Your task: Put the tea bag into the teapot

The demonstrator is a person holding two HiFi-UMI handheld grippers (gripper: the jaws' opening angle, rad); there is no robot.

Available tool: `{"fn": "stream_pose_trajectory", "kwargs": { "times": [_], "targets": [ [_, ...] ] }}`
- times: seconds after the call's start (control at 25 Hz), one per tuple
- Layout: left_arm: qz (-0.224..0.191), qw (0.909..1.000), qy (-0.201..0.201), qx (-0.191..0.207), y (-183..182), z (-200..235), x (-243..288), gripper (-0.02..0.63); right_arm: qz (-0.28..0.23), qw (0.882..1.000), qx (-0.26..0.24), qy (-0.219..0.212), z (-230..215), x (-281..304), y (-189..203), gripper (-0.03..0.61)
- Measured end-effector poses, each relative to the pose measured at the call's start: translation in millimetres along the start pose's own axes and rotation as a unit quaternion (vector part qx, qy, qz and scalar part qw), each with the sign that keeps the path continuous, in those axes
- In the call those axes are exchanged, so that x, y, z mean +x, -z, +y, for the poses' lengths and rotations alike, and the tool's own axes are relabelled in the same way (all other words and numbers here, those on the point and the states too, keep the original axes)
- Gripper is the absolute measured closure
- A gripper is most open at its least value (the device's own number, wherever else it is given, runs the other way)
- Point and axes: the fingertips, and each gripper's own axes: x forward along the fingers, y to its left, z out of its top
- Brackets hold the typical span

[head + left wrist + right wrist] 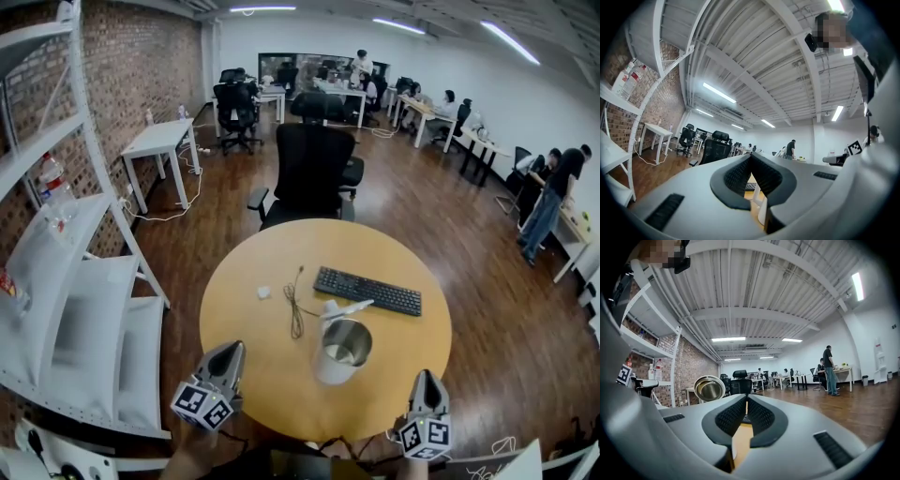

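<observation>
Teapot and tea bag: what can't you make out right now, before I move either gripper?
Small white item, head view: too small to confirm as the tea bag; absent from both gripper views.
Teapot interior, head view: bottom lost in shadow.
Teapot body, right gripper view: only its mouth shows; the casing of the right gripper covers the rest.
Table, left gripper view: mostly hidden behind the left gripper, jaws shut.
</observation>
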Motion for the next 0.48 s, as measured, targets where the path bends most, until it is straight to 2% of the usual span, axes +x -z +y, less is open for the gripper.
{"fn": "stream_pose_trajectory", "kwargs": {
  "times": [0.04, 0.48],
  "targets": [
    [0.002, 1.0, -0.002, -0.001, 1.7, 1.1, -2.1, 0.62, 0.001, 1.0, 0.001, 0.0, 0.4, -0.2, 1.5, 0.568],
    [0.007, 0.9999, -0.015, -0.005, 4.4, 5.4, -8.9, 0.62, 0.005, 1.0, 0.01, -0.011, 7.4, 7.3, 6.2, 0.568]
  ]
}}
